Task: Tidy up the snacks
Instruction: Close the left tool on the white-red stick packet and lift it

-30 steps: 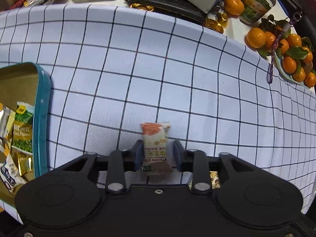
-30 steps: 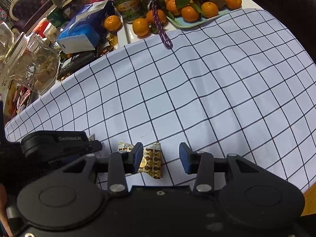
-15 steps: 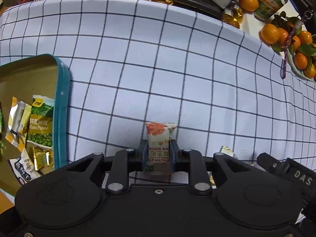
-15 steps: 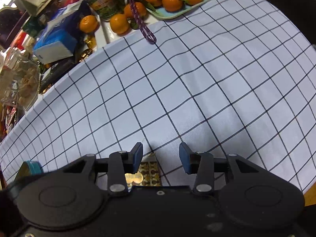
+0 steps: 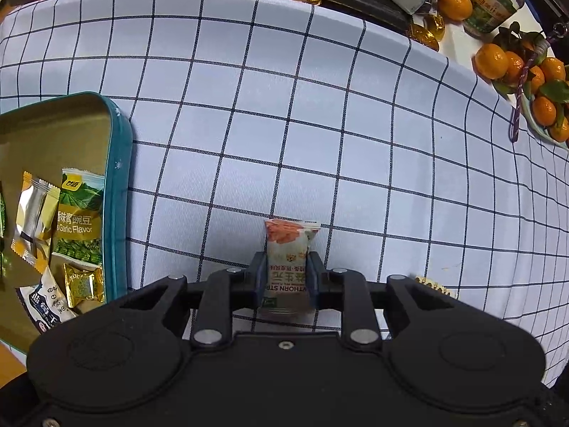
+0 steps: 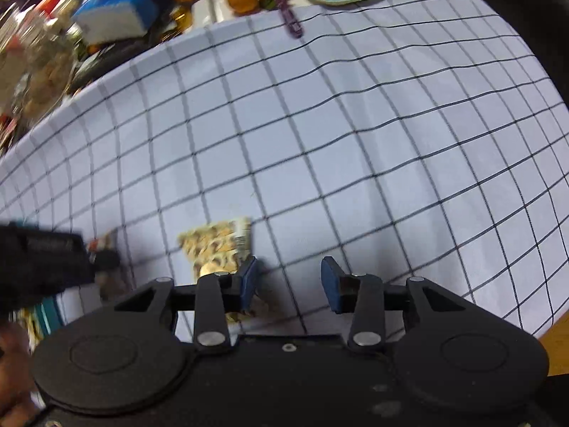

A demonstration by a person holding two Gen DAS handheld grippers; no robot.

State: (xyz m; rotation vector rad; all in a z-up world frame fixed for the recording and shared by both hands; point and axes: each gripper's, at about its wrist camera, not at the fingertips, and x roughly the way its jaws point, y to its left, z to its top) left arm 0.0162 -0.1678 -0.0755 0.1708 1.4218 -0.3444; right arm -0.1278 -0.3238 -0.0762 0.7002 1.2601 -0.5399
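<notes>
Ahead of both sets of jaws a wide stretch of pale, black-gridded cloth is left bare on the tabletop, bounded at its far edge by mandarins, a blue carton and dark wrappers.

Between the jaws of the left gripper a white hawthorn snack packet, glossy with an orange-printed crimped end, is held upright; the blue pads lie against its sides, though the jaws have just been opening. Its lower end is covered by the gripper body. To the left of these jaws a teal tin with a gold interior is seen, rounded at the corner and cut off by the frame; foil and green pea sachets lie flat inside it.

The jaws of the right gripper stand spread, having just closed slightly, with only cloth between them. A brown-patterned gold candy wrapper lies just left of the left pad, partly hidden behind it; contact cannot be told. That view is blurred, and the left edge is blocked by the other gripper's black body.
</notes>
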